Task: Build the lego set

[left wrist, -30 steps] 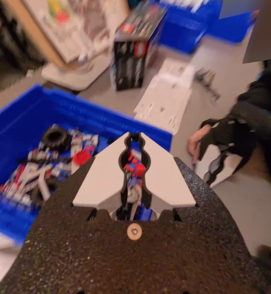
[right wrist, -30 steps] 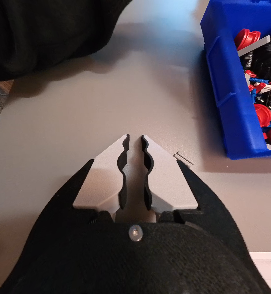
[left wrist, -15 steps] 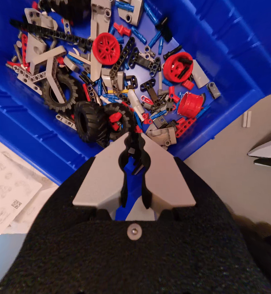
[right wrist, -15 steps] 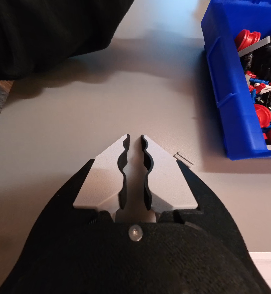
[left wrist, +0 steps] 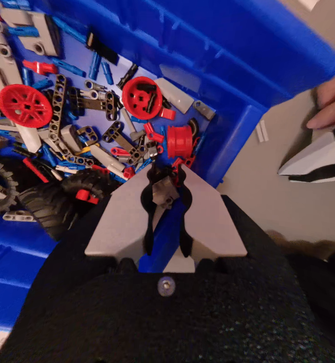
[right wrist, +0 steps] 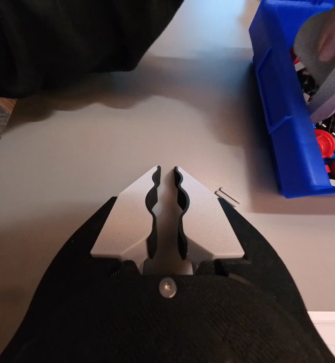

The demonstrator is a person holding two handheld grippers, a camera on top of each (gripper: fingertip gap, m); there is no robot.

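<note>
L gripper (left wrist: pixel 165 172): pinching grey lego piece (left wrist: pixel 163 189) over blue bin (left wrist: pixel 241 82) corner | R gripper (right wrist: pixel 167 170): slightly parted, empty, on table (right wrist: pixel 84 157) by small grey strip (right wrist: pixel 228 195)

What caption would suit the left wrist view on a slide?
Left claw reaches into a blue bin of loose lego parts, a dark grey piece between its fingers.

From my station I can read no text, label, brand or number anywhere in either wrist view.
</note>
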